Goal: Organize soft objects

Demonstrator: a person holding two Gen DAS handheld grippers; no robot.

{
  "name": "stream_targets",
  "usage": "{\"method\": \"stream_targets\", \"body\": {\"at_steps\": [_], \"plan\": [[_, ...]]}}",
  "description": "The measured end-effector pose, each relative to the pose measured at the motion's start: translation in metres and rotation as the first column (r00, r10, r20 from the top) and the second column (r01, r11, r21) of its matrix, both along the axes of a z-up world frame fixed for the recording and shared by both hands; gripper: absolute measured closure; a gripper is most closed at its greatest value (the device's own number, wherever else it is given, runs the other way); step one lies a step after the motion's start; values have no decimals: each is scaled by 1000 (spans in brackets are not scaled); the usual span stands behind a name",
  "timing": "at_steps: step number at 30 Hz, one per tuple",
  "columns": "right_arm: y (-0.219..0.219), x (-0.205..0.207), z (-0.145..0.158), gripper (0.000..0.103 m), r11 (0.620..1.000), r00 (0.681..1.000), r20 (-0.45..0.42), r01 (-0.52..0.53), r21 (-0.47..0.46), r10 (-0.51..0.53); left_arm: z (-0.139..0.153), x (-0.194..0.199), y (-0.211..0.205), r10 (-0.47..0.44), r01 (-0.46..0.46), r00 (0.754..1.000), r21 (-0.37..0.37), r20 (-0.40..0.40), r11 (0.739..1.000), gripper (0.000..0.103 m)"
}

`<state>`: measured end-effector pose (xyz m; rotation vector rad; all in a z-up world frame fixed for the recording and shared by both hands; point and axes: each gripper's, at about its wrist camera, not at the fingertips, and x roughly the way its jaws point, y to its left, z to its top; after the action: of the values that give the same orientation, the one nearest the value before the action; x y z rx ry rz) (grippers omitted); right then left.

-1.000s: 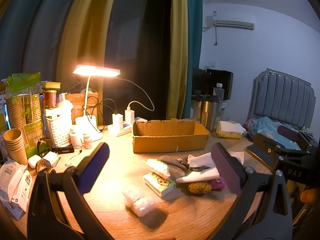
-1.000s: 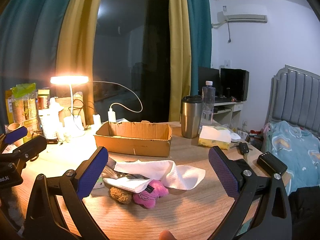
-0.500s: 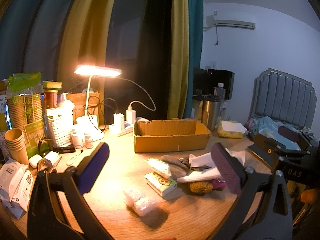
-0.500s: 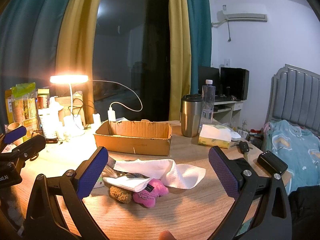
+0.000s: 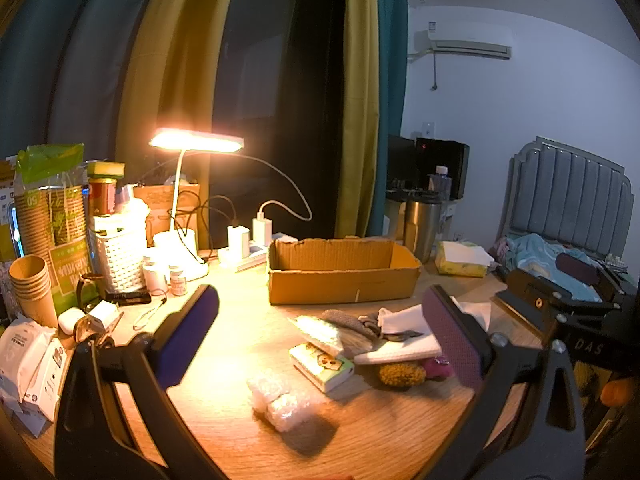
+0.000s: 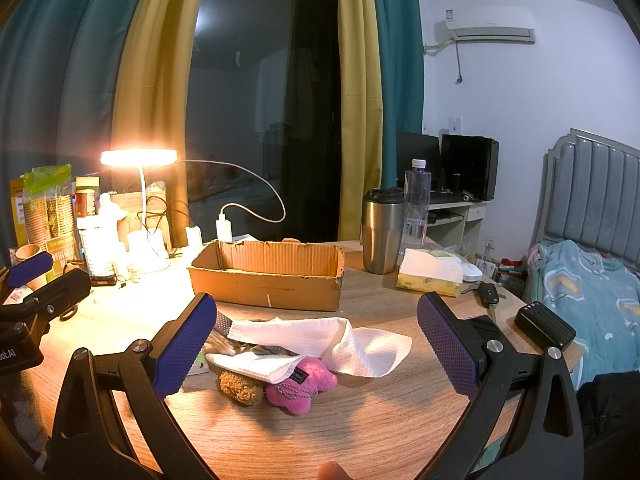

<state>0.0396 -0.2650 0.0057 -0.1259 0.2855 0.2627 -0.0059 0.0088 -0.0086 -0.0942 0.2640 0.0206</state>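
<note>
Wooden table (image 6: 360,432), cardboard box (image 6: 268,276), white cloth (image 6: 316,340), pink plush (image 6: 300,384), lit lamp (image 5: 180,216)

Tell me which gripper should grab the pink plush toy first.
Probably the right gripper: it is open with the pink plush toy centred just ahead. The left gripper faces the bubble wrap instead.

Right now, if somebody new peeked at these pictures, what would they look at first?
Probably the glowing desk lamp, shining over the cluttered left end of the wooden table. Next comes the open cardboard box at the middle of the table, with nothing showing above its rim. Just in front of it, a pink plush toy and a brown fuzzy toy peek out from under a white cloth, between the open right gripper fingers.
</note>
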Motion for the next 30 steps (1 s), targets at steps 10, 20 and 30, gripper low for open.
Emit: {"method": "stream_targets", "body": {"at_steps": [10, 20, 30], "plan": [[0, -1, -1, 1, 1000, 1000, -1, 1, -2, -1, 0, -1, 0, 0, 0, 1000, -1, -1, 1000, 1], [-1, 1, -4, 1, 1000, 1000, -11, 3, 2, -3, -5, 3, 4, 1, -1, 999, -5, -33, 1000, 1], [-1, 13, -15, 1, 1000, 999, -53, 10, -8, -10, -32, 23, 17, 21, -23, 989, -12, -147, 1000, 1]]}}
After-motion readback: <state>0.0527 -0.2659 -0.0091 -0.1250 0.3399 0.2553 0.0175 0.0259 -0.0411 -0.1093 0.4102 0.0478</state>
